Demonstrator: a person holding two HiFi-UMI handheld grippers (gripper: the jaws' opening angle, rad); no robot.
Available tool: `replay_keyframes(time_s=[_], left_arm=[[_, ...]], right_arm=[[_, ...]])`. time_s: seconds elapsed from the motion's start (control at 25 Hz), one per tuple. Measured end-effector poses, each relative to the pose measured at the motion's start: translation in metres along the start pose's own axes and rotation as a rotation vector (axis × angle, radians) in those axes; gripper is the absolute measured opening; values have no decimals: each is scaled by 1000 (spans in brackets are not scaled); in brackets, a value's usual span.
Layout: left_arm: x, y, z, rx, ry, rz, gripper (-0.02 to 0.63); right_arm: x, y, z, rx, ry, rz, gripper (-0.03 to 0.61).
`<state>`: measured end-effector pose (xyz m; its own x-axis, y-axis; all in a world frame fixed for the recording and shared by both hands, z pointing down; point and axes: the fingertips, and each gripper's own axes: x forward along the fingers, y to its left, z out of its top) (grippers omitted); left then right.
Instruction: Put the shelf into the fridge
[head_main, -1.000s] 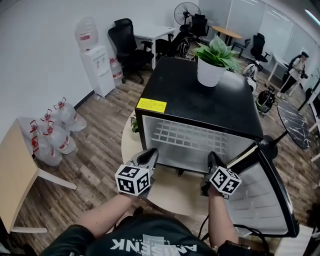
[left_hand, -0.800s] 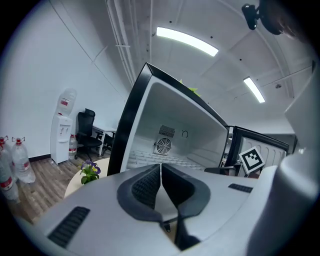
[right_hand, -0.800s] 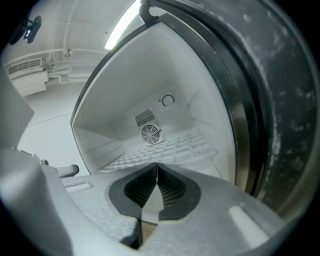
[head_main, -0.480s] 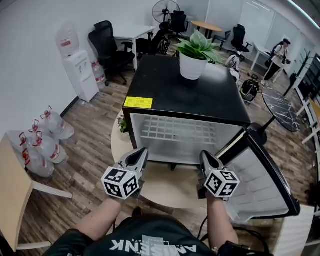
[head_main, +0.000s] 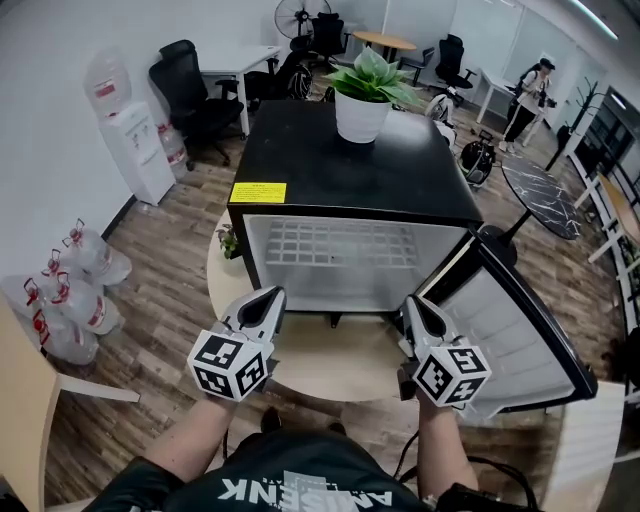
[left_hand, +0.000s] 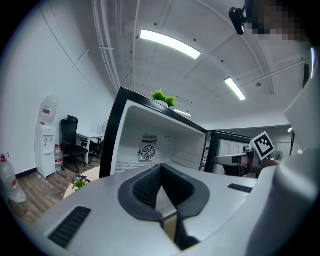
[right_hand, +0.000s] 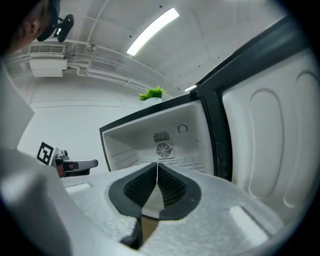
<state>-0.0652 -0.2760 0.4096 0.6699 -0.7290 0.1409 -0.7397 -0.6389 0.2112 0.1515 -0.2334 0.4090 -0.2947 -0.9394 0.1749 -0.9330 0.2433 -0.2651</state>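
A black mini fridge (head_main: 350, 170) stands on a round table, its door (head_main: 520, 330) swung wide to the right. A white wire shelf (head_main: 340, 245) lies level inside the white compartment. My left gripper (head_main: 272, 295) hovers before the fridge's lower left corner, shut and empty. On the other side, just inside the open door, my right gripper (head_main: 413, 303) is shut and empty too. The left gripper view has the left gripper (left_hand: 159, 166) aimed at the fridge interior (left_hand: 150, 135). In the right gripper view, the right gripper (right_hand: 156, 165) points at the back wall's fan grille (right_hand: 163, 149).
A potted plant (head_main: 365, 95) stands on the fridge top. The round table (head_main: 340, 360) reaches out in front of the fridge. Water bottles (head_main: 70, 290) lie on the floor at left, beside a water dispenser (head_main: 125, 135). Office chairs and desks stand behind; a person (head_main: 528, 90) is far right.
The head view has swung, so the fridge sits higher and further left. Both grippers have drawn back a little from the fridge opening, and they remain shut.
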Motion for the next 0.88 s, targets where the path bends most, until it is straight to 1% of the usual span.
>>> replay_keyframes(time_s=[0.16,0.32,0.4,0.56,0.72,0.88], left_arm=[[-5,-9,6,4,-16,-22,2],[-9,-14,16,15,-44,-6,2],[-12,-19,21,22,-61,-13,2],[-17,-30,28,13,-76,-39,2],[-20,-34,30,25,-59,-21,2],[-21,-36,34,35,-67,-15,2]], right_arm=[[-17,16,10,-10,-20,44,9],[-34,30,23,-53,-36,75,9],[-42,37,30,-80,-43,87,9],[-53,40,37,-92,-57,77,8],[-59,42,38,-120,-55,71,6],[-61,43,41,-132,-64,78,6]])
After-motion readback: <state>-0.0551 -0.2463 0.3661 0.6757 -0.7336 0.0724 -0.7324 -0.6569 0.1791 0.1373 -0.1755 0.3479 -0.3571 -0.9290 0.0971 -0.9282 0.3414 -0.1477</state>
